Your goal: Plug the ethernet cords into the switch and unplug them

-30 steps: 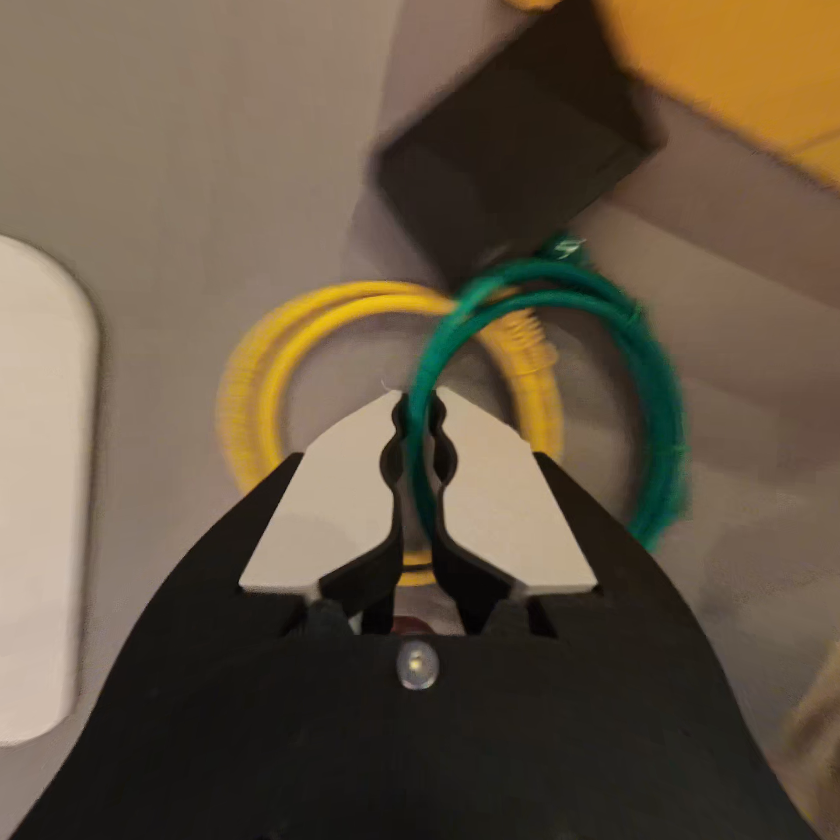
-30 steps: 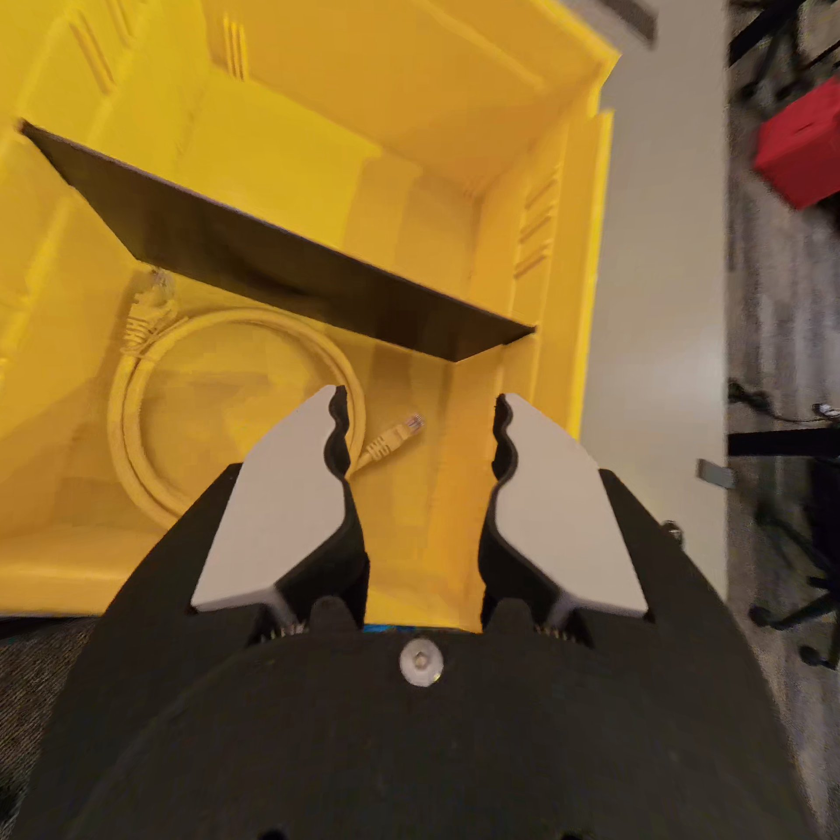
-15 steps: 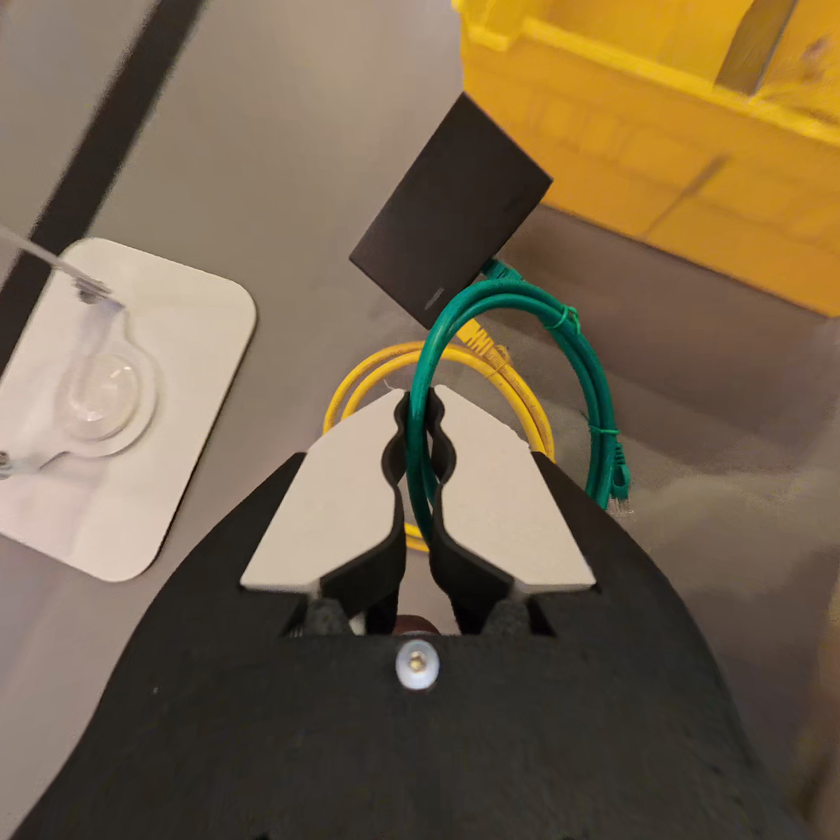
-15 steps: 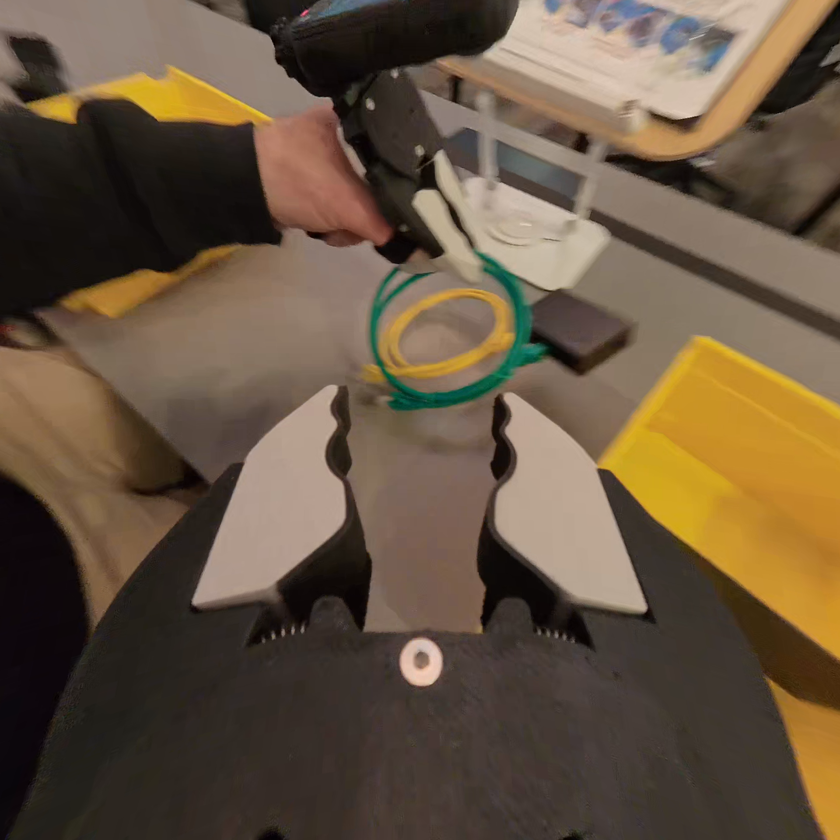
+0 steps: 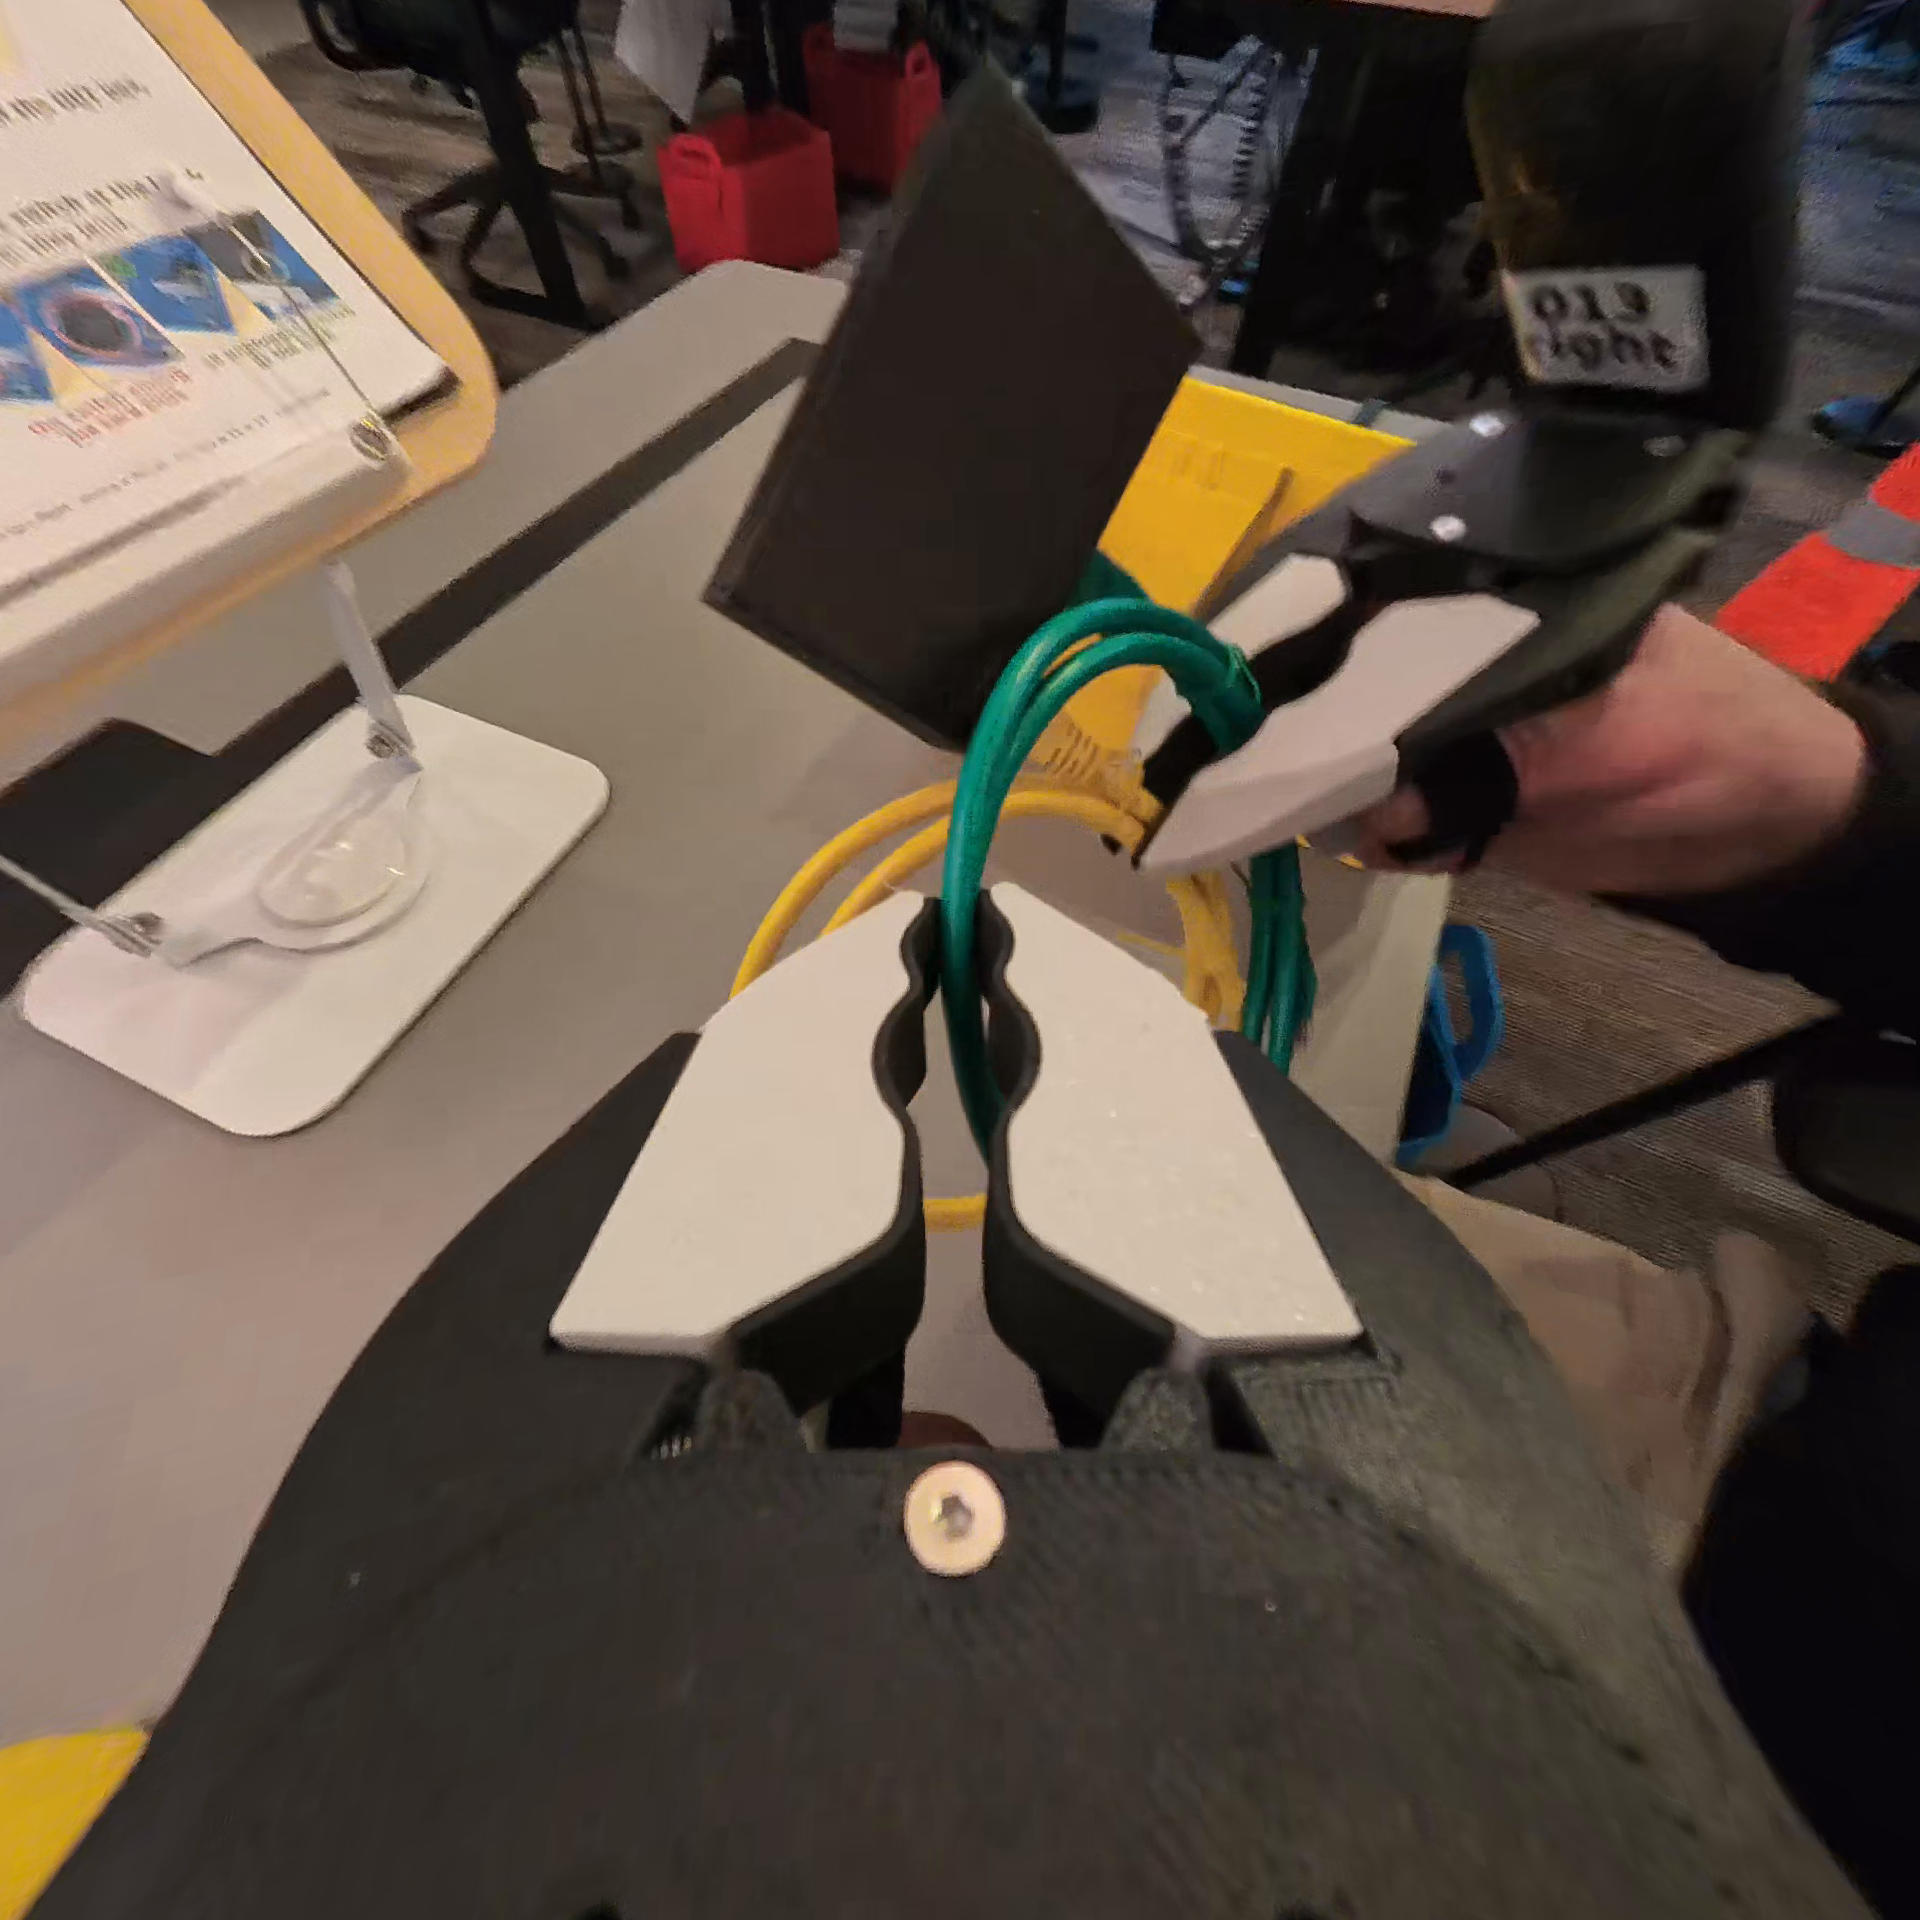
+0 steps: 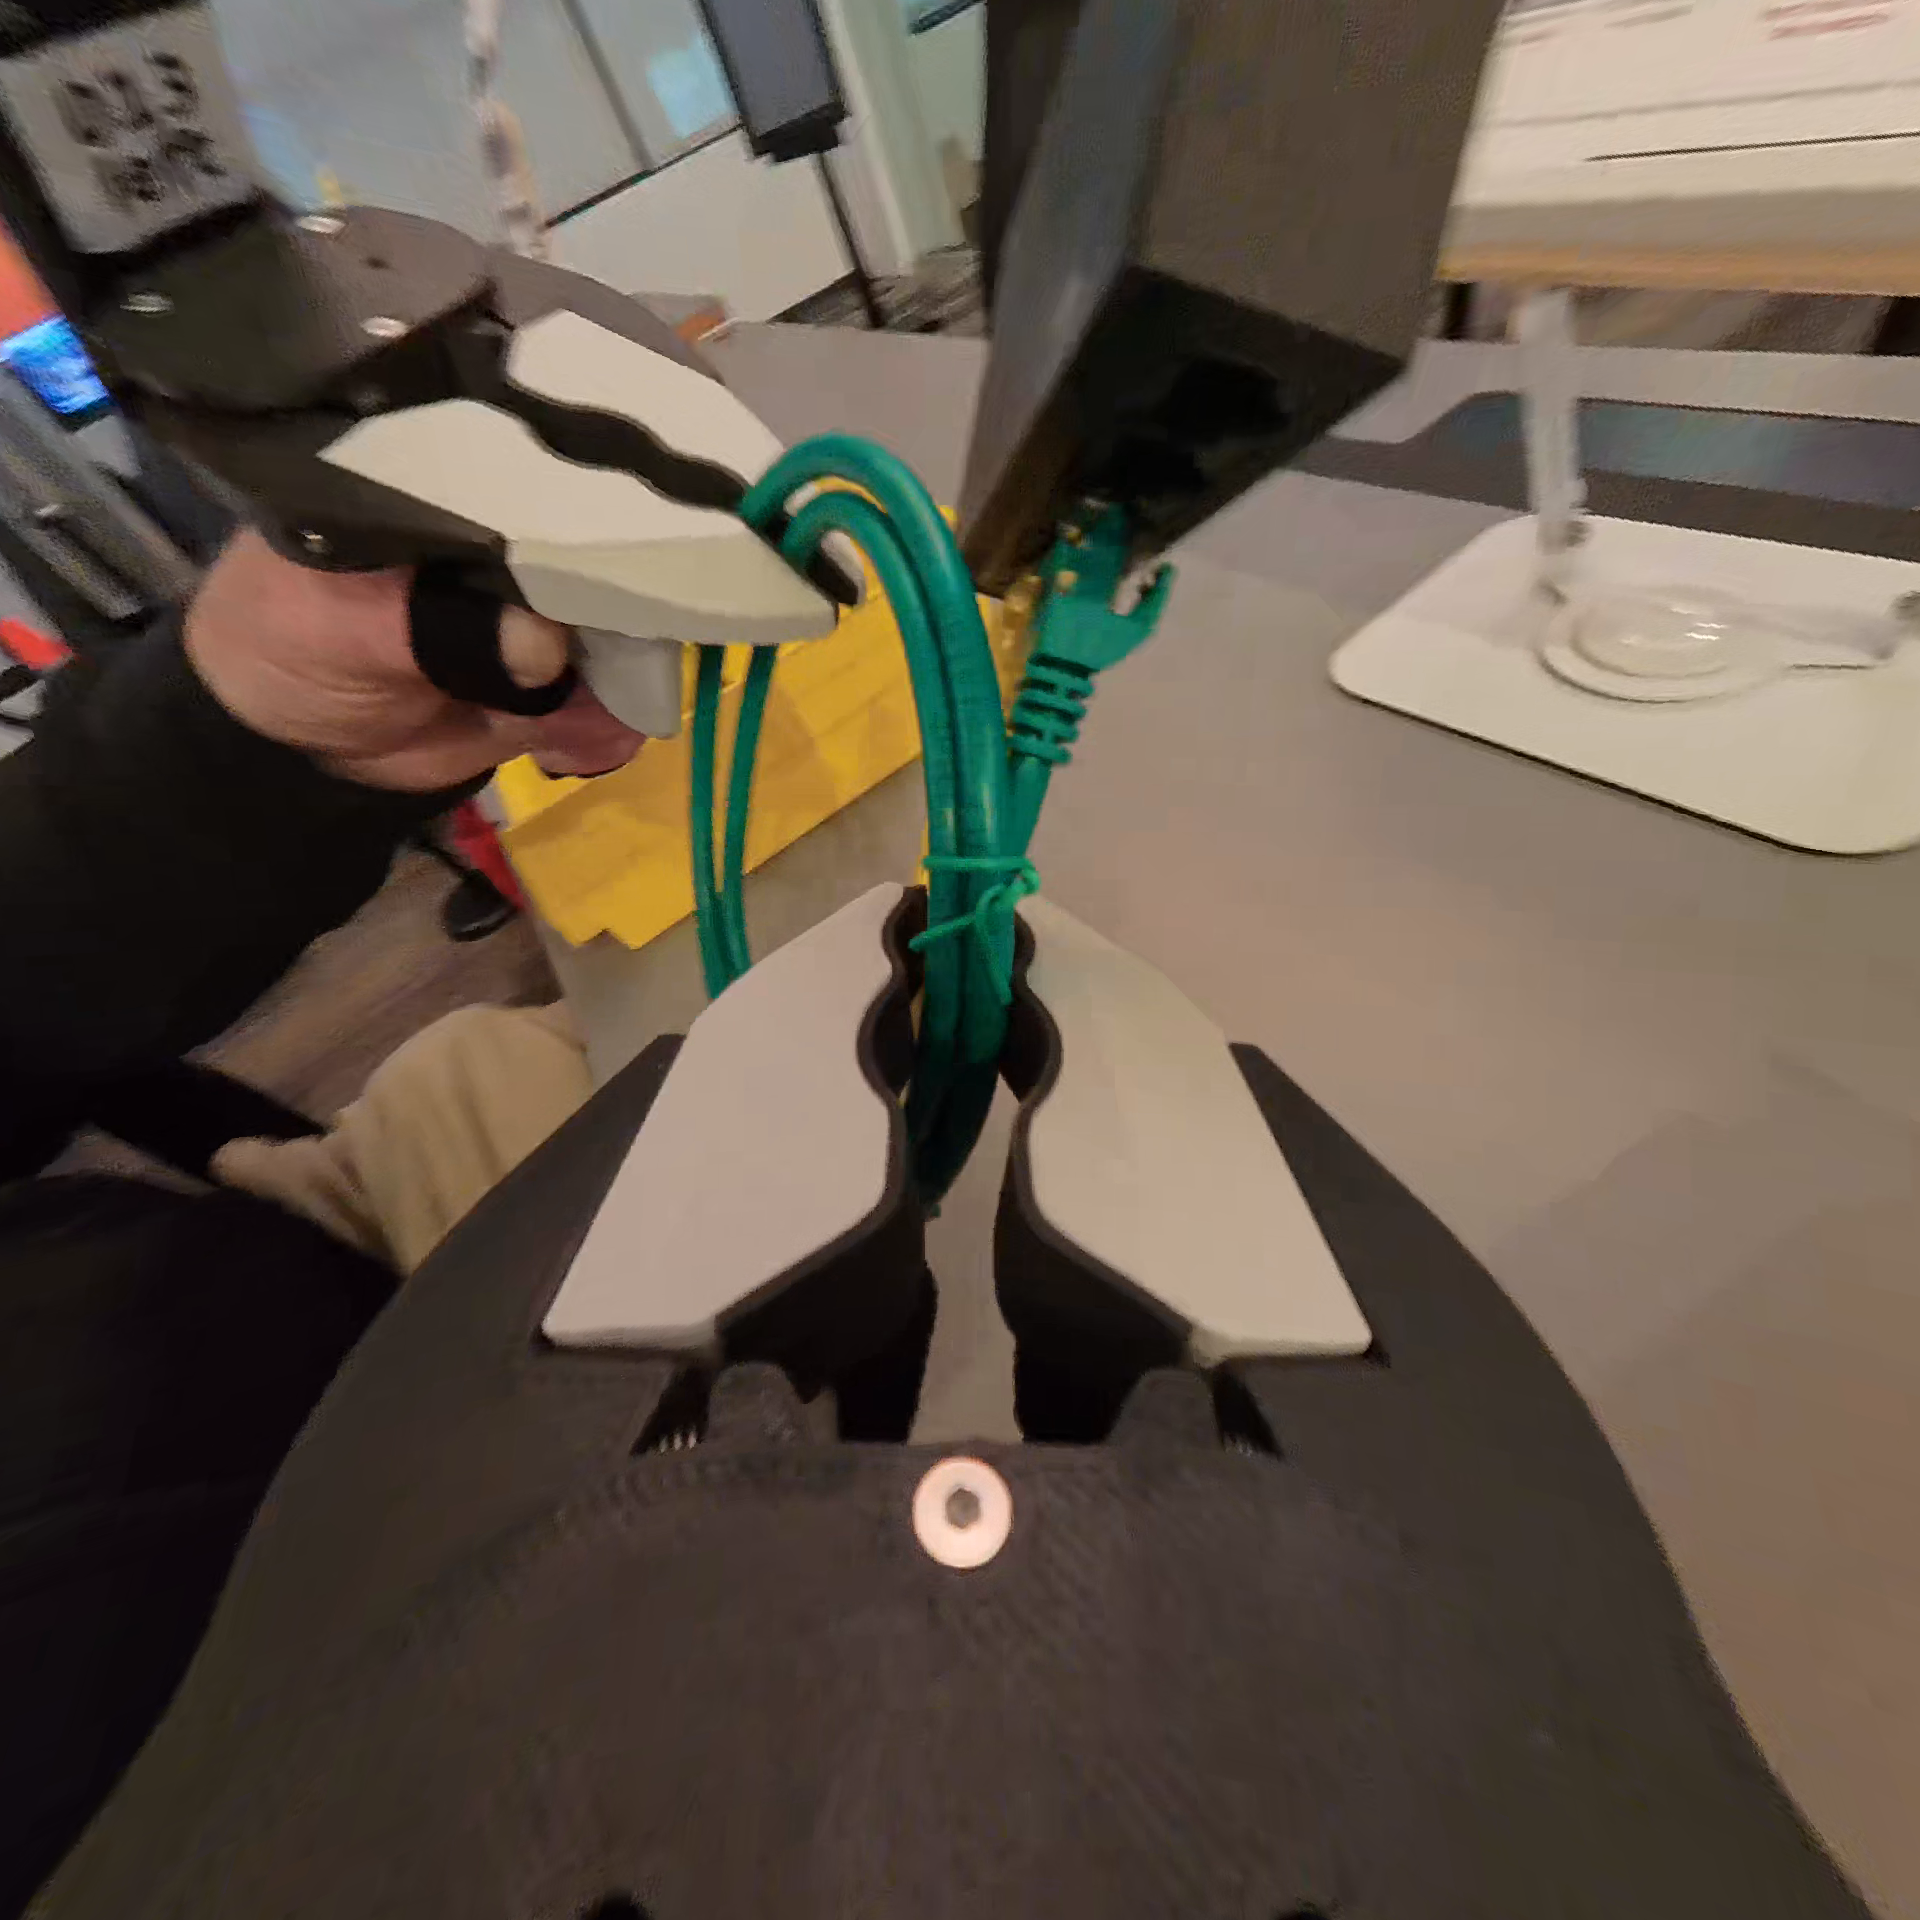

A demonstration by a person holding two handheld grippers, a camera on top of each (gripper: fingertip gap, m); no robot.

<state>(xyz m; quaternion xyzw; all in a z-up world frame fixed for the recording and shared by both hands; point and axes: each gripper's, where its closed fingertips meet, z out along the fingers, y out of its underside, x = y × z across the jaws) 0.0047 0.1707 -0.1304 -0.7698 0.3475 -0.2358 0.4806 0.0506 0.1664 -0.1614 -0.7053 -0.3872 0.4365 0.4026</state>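
The black switch [image 5: 956, 436] is raised off the grey table [image 5: 582, 665] and tilted. It also shows in the right wrist view [image 6: 1195, 260], ports facing down. A green plug [image 6: 1081, 613] sits in one port. My left gripper [image 5: 961, 935] is shut on the coiled green cord [image 5: 1101, 634]. My right gripper [image 6: 961, 935] is shut on the same green cord [image 6: 966, 790] at its tie. Each gripper shows in the other's view: the right [image 5: 1184, 748], the left [image 6: 800, 530]. A yellow cord [image 5: 821, 883] hangs coiled behind the green one.
A yellow bin [image 5: 1226, 488] stands on the table behind the switch, and also shows in the right wrist view [image 6: 727, 769]. A document stand with a white base [image 5: 312, 914] is at the left of the table. A person's hands hold both grippers. Chairs and red bins stand beyond.
My right gripper came in from open over the table and shut on the green cord. The switch tipped up off the table. My left gripper kept its hold and swung upward.
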